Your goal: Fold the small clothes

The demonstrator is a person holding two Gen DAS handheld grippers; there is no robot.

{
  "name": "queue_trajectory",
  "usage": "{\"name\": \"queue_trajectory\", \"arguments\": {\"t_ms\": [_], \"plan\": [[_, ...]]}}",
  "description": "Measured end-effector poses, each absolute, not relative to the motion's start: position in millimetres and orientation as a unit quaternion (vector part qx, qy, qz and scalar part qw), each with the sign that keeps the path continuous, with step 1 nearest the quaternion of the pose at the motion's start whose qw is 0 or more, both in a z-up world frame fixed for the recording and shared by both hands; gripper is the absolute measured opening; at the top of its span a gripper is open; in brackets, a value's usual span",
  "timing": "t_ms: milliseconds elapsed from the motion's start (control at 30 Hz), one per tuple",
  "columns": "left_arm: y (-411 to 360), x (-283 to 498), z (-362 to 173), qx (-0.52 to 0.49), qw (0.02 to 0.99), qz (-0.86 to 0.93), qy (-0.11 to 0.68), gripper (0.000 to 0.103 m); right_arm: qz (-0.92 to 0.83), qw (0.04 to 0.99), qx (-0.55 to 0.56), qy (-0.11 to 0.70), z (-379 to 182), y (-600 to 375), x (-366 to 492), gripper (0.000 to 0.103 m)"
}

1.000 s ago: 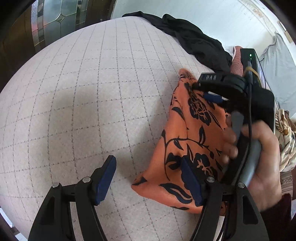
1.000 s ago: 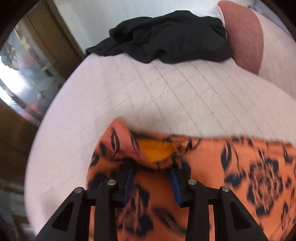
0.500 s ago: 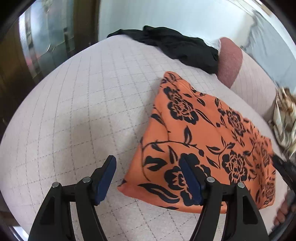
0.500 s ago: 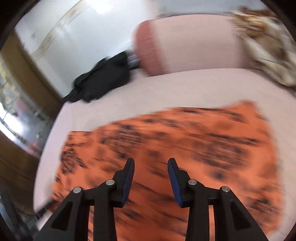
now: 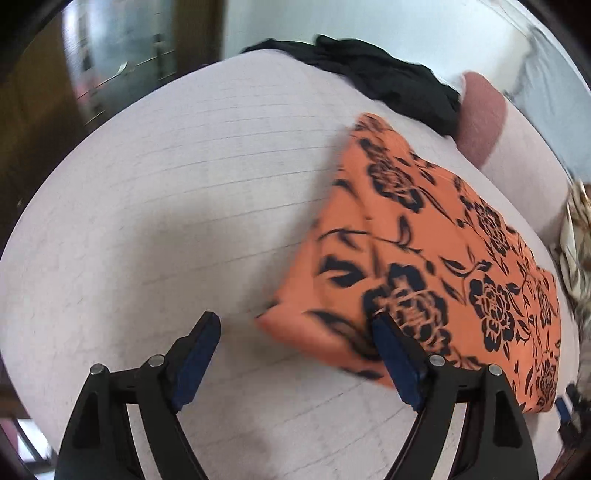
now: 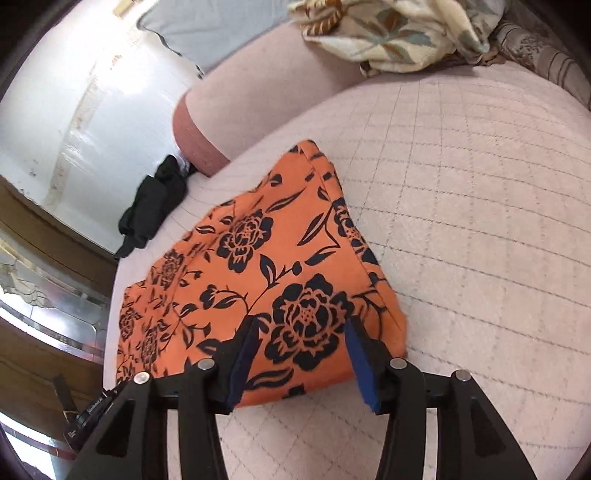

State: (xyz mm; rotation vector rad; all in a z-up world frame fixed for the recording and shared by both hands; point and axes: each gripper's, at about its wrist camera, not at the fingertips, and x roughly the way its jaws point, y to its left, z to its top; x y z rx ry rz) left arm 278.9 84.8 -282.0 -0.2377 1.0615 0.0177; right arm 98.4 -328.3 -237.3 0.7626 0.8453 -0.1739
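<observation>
the orange floral garment (image 6: 258, 266) lies flat on the quilted bed (image 6: 480, 184), its long axis running between your two grippers. it looks light, limp and prone to sliding: take it at the corners. your left gripper (image 5: 295, 354) and right gripper (image 6: 301, 354) are both opening, clamping nothing.

A pink bolster (image 6: 207, 122) lies beside what looks like a leaf-print blanket (image 6: 388, 33).

Soft daylight, fisheye-bent edges; left view motion-blurred, right view mostly sharp.
</observation>
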Motion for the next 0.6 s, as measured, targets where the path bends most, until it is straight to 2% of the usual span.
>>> {"name": "queue_trajectory", "arguments": {"t_ms": [167,200,333,467,600], "plan": [[88,235,-278,-0.096,0.867,-0.018,0.489,0.085,-0.056,0.810,0.417,0.408,-251,-327,76,0.053],[87,226,-280,-0.118,0.860,-0.046,0.494,0.085,-0.048,0.804,0.430,0.409,-254,-326,73,0.053],[85,216,-286,-0.204,0.836,-0.108,0.498,0.085,-0.027,0.777,0.483,0.403,-268,-318,69,0.065],[96,235,-297,-0.314,0.806,-0.128,0.485,0.085,-0.005,0.734,0.543,0.408,-291,-313,72,0.066],[93,259,-303,-0.347,0.799,-0.140,0.471,0.085,-0.005,0.710,0.581,0.398,-307,-314,78,0.067]]}}
